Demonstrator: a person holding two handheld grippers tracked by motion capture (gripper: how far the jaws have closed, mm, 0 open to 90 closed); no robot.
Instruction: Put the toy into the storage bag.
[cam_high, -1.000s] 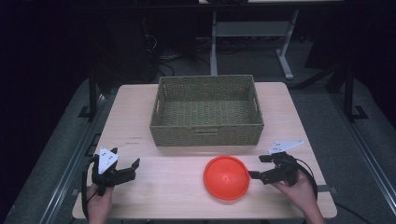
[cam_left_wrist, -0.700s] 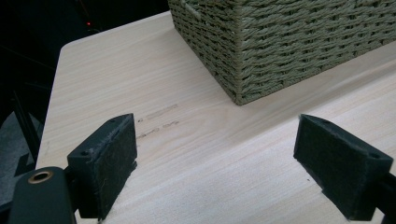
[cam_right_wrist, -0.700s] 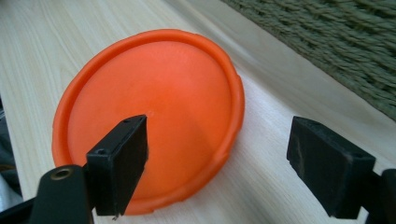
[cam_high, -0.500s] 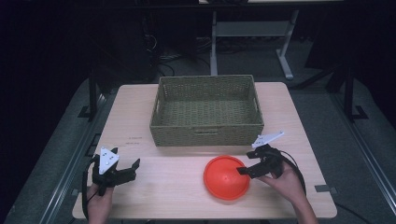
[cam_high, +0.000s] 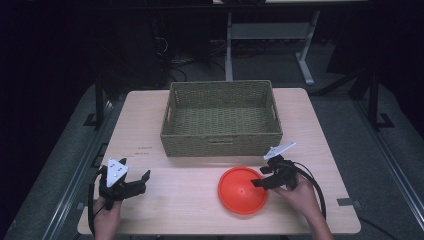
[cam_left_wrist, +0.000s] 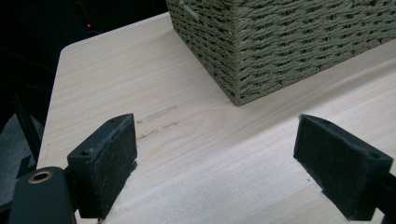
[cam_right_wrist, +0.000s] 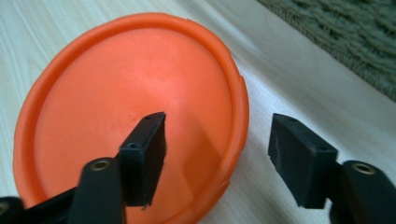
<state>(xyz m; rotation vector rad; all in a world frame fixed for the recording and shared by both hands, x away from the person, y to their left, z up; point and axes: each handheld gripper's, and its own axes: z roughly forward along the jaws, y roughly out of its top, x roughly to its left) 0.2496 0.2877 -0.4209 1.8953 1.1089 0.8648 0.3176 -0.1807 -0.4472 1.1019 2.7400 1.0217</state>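
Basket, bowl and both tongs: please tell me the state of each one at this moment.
Basket: upright on the table, empty.
Bowl: upright on the table in front of the basket, empty, its rim between the right jaws, not yet pinched.
Left tongs: open, holding nothing, over bare table.
Right tongs: open, jaws just been closing, one inside the bowl, one outside.

The high view is dim: only the counter (cam_high: 200, 210) is lit, from above, and the room around it is almost black. It looks soft and a little grainy. In the right gripper view, the orange plate (cam_right_wrist: 116, 93) has a pale glare, and the near fingers (cam_right_wrist: 144, 154) are blurred.
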